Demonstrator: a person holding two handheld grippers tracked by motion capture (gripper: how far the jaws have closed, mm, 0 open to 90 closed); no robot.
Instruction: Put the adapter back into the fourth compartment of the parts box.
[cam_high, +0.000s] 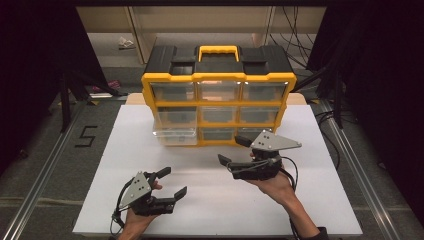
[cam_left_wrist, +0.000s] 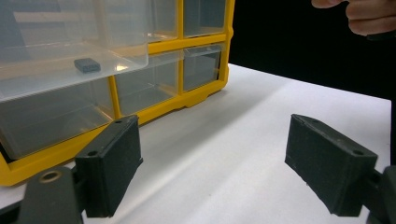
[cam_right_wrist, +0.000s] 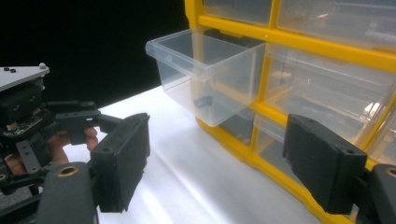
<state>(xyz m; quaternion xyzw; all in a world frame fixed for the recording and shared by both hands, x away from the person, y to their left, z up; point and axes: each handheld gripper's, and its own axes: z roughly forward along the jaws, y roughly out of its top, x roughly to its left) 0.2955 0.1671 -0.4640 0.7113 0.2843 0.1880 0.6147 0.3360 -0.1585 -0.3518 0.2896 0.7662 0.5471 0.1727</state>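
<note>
A clear drawer (cam_right_wrist: 210, 74) juts from the yellow cabinet (cam_right_wrist: 261, 56). A small dark block (cam_right_wrist: 203, 101) lies inside it. Right tongs (cam_right_wrist: 224, 163) gape nearby.

We can read one sign: a black figure "5" (cam_high: 86, 136), made of straight strokes on the grey floor (cam_high: 45, 165) to the left of the white desk (cam_high: 130, 125). We find no readable lettering on the yellow-framed drawer cabinet (cam_high: 218, 77), its drawers or anything else.
</note>
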